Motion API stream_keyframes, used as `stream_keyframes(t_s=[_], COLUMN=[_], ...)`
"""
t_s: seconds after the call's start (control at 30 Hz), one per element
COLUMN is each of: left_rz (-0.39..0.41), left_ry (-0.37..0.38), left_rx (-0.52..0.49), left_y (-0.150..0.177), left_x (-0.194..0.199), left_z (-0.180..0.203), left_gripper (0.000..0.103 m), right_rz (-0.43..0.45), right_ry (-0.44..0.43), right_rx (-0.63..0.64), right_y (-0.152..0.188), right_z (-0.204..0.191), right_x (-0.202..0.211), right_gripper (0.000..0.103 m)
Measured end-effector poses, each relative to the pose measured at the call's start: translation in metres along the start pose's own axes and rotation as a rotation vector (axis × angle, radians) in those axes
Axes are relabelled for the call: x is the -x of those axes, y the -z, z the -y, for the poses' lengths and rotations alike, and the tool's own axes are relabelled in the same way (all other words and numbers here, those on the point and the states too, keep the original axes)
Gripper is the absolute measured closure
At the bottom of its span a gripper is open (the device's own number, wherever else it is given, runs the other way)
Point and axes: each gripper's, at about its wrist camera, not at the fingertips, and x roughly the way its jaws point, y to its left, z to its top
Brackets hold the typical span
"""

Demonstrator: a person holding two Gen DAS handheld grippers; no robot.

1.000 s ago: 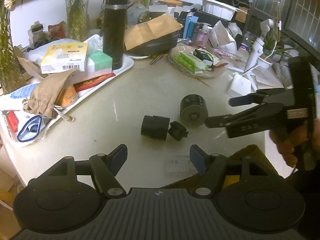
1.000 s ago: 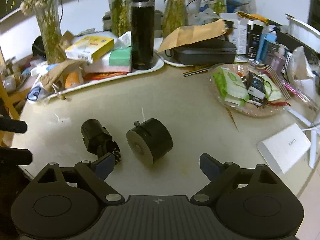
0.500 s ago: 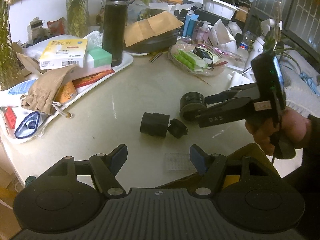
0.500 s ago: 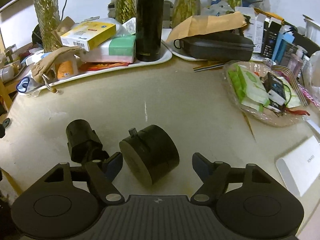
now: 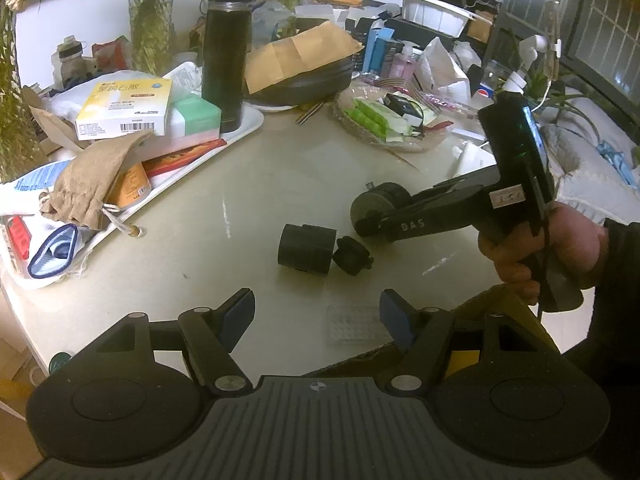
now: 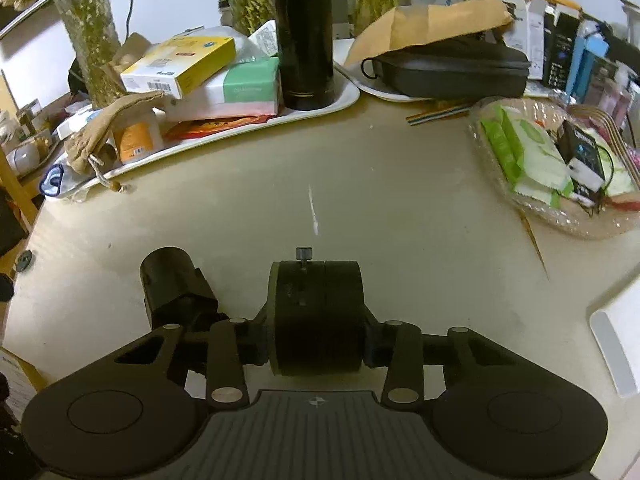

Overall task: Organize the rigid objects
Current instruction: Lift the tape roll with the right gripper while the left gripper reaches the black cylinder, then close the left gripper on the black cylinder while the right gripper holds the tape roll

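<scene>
The black drum-shaped cylinder (image 6: 316, 316) lies on its side in the lower middle of the right wrist view, flat faces turned to frame left and right, so its axis runs across the picture; a small knobbed pin (image 6: 303, 254) sticks up from its curved top, away from the camera. The right gripper (image 6: 316, 340) straddles it, jaws closing, with a pad at each flat face; they look to be touching, so I judge the grip just made. In the left wrist view the same drum (image 5: 378, 210) sits right of centre on the table (image 5: 248, 184), with a hand (image 5: 548, 252) behind it.

Just beside it, lower left, lies a second dark part (image 6: 176, 288), a stubby barrel with a lobed knob end, its long axis slanting toward the upper left of the frame. It is untouched.

The left gripper (image 5: 316, 314) hangs about half open over the table's near edge, with nothing between its fingers.

Sorting seems barely begun: neither piece is placed yet.
</scene>
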Motion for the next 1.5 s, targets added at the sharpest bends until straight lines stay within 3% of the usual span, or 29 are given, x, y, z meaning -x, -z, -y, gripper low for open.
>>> stream_keyframes(t_s=[0.53, 0.93, 1.5], left_rz=[-0.004, -0.075, -0.171], left_ry=[-0.031, -0.013, 0.025], left_rx=[-0.082, -0.136, -0.078], left_y=[-0.01, -0.035, -0.056], left_x=[-0.006, -0.043, -0.094], left_z=[0.009, 0.003, -0.009], left_gripper=[0.034, 0.034, 0.035], right_rz=[0.067, 0.084, 0.082], right_ry=[0.035, 0.052, 0.041], right_rx=[-0.069, -0.099, -0.123], right_y=[0.005, 0.025, 0.028], right_z=[0.007, 0.01, 0.019], right_x=[0.054, 0.086, 0.086], right_gripper=[0.06, 0.06, 0.06])
